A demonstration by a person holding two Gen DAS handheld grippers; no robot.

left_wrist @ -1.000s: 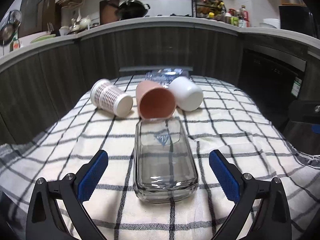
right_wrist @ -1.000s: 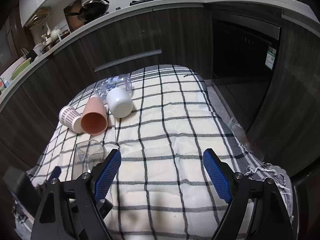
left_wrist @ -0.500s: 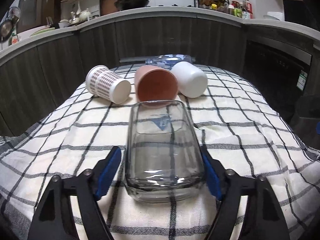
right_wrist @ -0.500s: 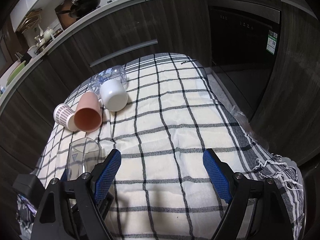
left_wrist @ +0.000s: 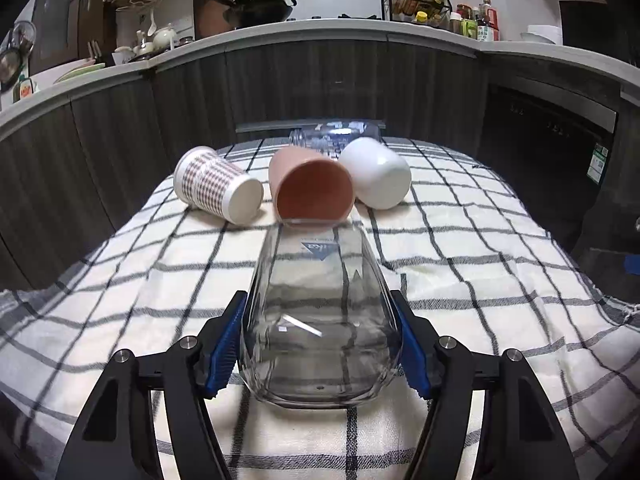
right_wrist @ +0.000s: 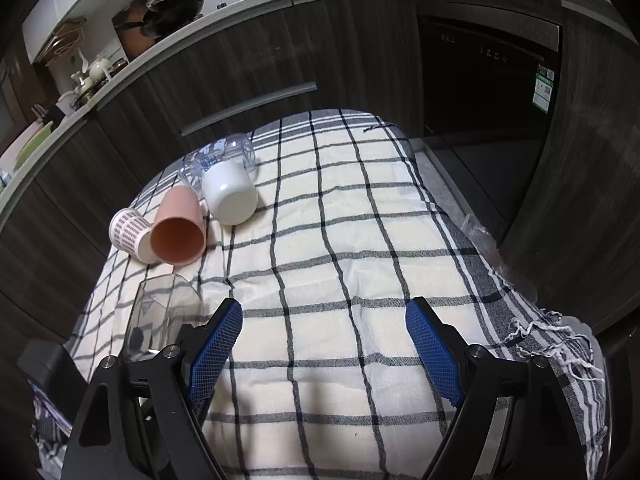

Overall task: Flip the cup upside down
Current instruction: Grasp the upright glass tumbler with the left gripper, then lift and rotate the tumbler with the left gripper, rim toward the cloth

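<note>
A clear glass cup (left_wrist: pixel 320 312) lies on its side on the checked cloth, base toward me. My left gripper (left_wrist: pixel 320 336) is shut on it, a blue pad on each side of its base. The glass also shows in the right wrist view (right_wrist: pixel 160 316), at the left. Beyond it lie a pink cup (left_wrist: pixel 310 190), a patterned paper cup (left_wrist: pixel 216 190) and a white cup (left_wrist: pixel 376 180), all on their sides. My right gripper (right_wrist: pixel 324 344) is open and empty above the cloth, right of the glass.
A clear plastic bottle (left_wrist: pixel 336 136) lies behind the cups. The cloth-covered table (right_wrist: pixel 360 240) stands before dark kitchen cabinets (left_wrist: pixel 320 88). The cloth hangs over the table's right edge (right_wrist: pixel 552 320) with a fringe.
My left gripper moved forward around the glass cup and closed on its base. The right gripper stayed open and rose slightly.
</note>
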